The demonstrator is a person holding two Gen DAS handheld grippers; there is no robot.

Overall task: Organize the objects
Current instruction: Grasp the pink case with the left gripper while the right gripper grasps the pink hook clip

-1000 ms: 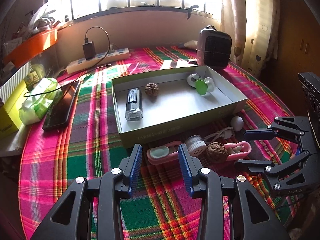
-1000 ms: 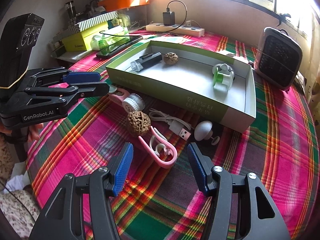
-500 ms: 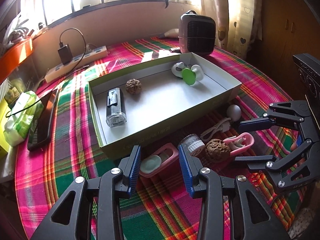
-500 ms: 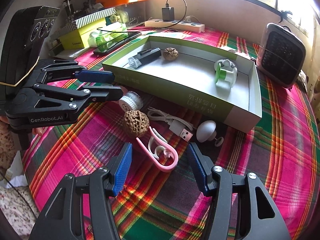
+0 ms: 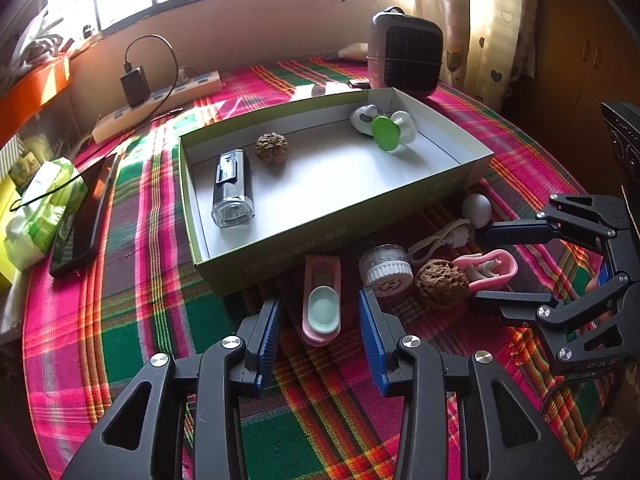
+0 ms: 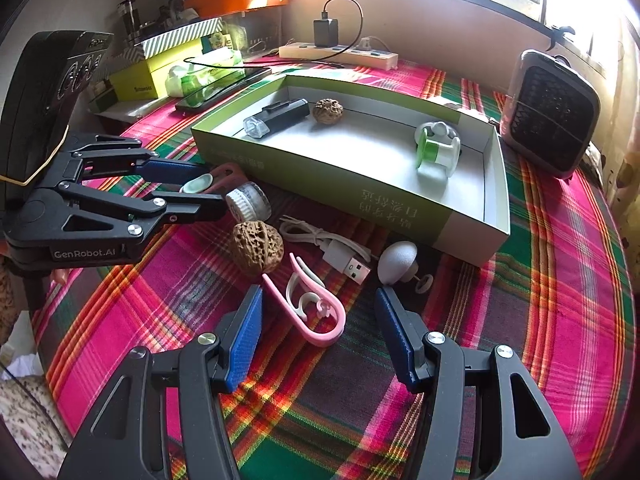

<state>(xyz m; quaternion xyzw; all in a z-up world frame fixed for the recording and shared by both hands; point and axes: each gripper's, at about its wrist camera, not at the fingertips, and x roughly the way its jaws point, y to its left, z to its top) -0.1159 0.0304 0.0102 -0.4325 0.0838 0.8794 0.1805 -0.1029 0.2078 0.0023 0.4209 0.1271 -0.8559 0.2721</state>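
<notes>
Plaid cloth covers our bench (image 5: 120,320). Left tongs (image 5: 320,316) spread wide, empty, straddling the pink case (image 5: 322,304) before the box (image 5: 320,236). Right tongs (image 6: 318,312) equally wide, empty, around the pink clip (image 6: 320,316). Jar (image 6: 248,202), walnut (image 6: 258,248) and cable (image 6: 324,244) lie between.

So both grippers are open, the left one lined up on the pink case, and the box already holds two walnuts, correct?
Not quite: the box holds one walnut; the other walnut lies on the cloth outside, as the right wrist view shows. Both the left gripper and right gripper are open, the left lined up on the pink case.
</notes>
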